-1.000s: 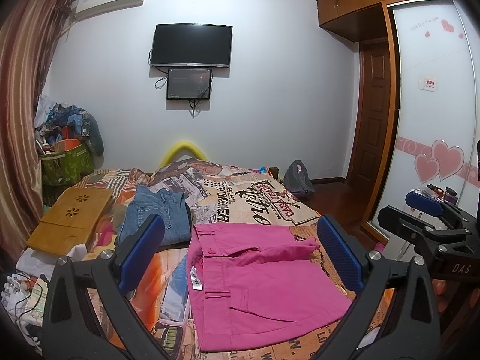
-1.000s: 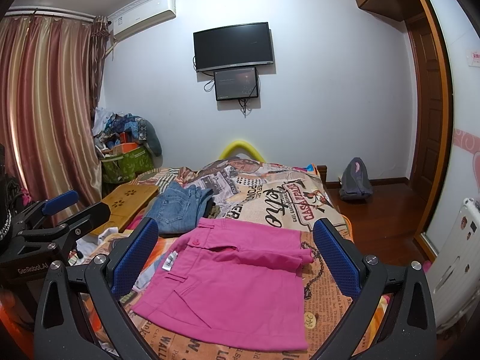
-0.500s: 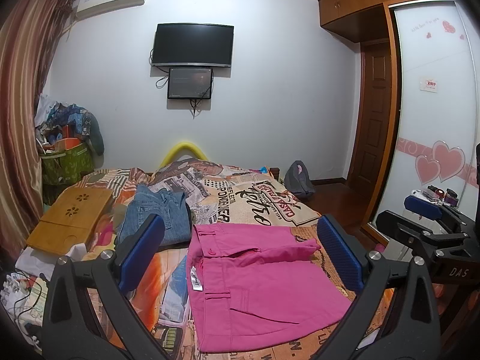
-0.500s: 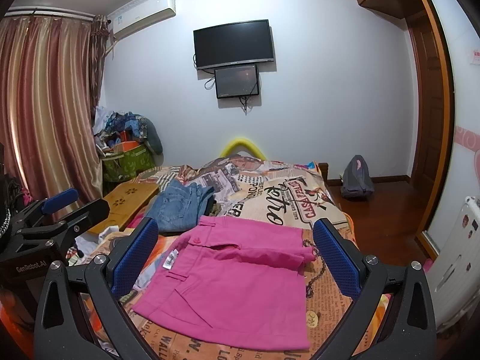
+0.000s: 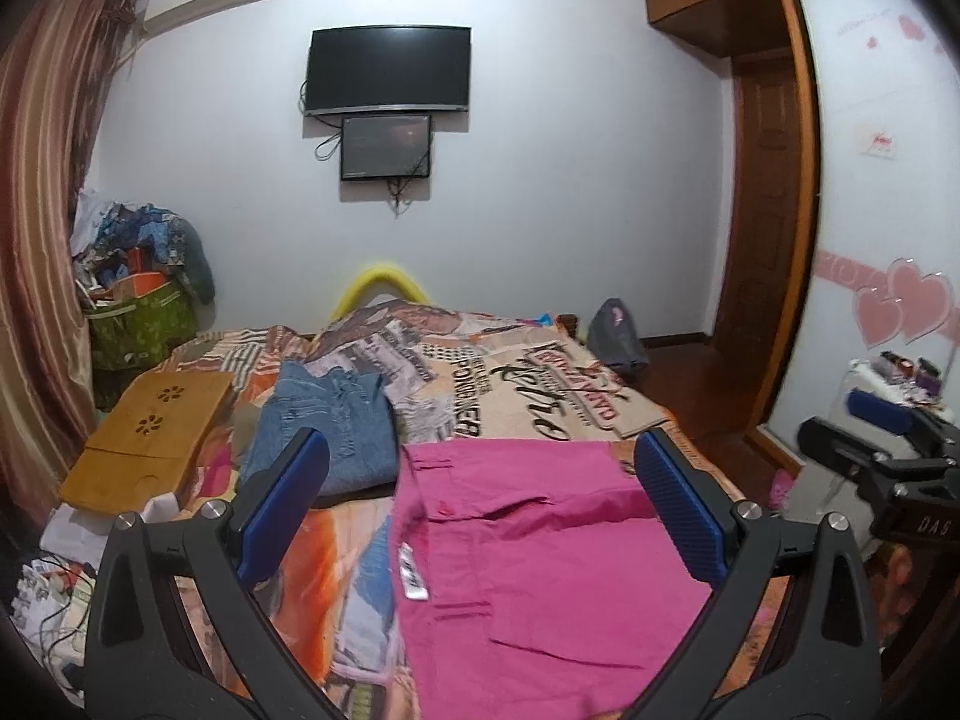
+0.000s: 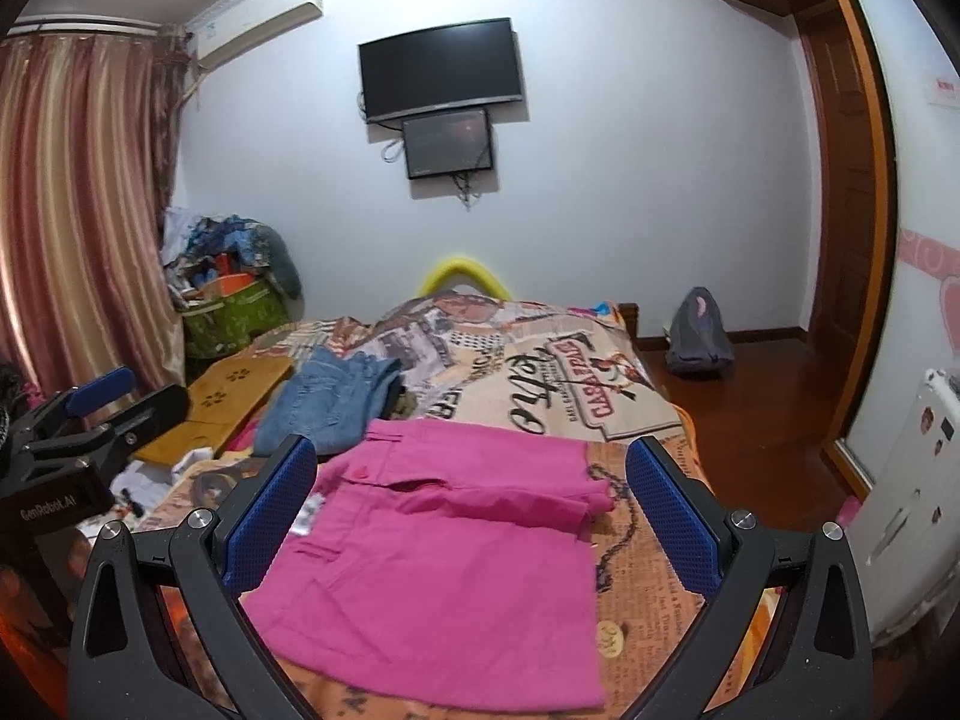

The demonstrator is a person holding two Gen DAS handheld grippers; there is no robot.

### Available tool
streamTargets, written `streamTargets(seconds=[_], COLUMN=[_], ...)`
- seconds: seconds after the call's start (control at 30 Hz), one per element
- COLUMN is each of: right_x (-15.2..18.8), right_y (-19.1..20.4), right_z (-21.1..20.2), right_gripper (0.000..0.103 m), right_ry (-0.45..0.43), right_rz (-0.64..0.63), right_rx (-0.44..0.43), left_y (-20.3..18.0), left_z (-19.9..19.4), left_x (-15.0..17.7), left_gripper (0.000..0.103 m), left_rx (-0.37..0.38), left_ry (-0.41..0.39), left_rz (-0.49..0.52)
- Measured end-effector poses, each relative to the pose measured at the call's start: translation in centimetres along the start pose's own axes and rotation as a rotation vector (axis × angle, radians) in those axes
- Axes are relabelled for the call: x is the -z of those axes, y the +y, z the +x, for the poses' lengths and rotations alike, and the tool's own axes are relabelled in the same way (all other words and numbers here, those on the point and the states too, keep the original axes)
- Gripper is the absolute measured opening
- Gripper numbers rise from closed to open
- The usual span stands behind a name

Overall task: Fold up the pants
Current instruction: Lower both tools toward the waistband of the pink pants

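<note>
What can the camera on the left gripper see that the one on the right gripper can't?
Only the left view shows the pink heart stickers on the white wardrobe door. Only the right view shows the white radiator by the wall. Both share the folded pink pants on the patterned bedspread, the folded blue jeans and the black wall television.

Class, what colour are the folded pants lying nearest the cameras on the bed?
Bright pink pants; clearest in the right wrist view.
</note>
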State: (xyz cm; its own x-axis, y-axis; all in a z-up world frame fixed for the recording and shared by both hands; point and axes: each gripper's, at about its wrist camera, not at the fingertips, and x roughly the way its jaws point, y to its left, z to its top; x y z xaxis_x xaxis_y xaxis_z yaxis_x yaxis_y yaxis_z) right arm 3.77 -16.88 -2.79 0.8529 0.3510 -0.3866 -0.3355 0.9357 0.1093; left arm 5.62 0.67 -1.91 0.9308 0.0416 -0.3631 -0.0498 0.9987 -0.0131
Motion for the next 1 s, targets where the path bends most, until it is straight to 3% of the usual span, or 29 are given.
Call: streamTargets(seconds=[0.17, 0.4, 0.57, 0.8, 1.0], right_x=[-0.2, -1.0, -1.6, -1.4, -0.8], right_y=[-2.9, -6.9, -8.2, -9.7, -10.8], right_z=[3.1, 7.7, 11.6, 17.7, 23.1], right_gripper=[0.103, 0.103, 0.103, 0.102, 0.101], right_ry=[0.027, 0.095, 0.139, 0.228, 0.321], right_rz=[0.006, 0.059, 0.014, -0.057, -0.107], right_rx=[0.086, 0.071, 0.118, 0.113, 0.094], left_y=[0.7, 2.6, 4.4, 6.9, 8.9], left_z=[4.0, 12.0, 18.6, 27.2, 33.2], left_x=[-1.0, -1.6, -0.9, 1.3, 3.8], left_gripper=[0.103, 0.103, 0.103, 0.102, 0.079], left_rx=[-0.014, -0.003, -0.005, -0.046, -0.012], left_ry=[0.030, 0.132, 0.231, 0.361, 0.494], left_rz=[0.033, 0.048, 0.040, 0.044, 0.001])
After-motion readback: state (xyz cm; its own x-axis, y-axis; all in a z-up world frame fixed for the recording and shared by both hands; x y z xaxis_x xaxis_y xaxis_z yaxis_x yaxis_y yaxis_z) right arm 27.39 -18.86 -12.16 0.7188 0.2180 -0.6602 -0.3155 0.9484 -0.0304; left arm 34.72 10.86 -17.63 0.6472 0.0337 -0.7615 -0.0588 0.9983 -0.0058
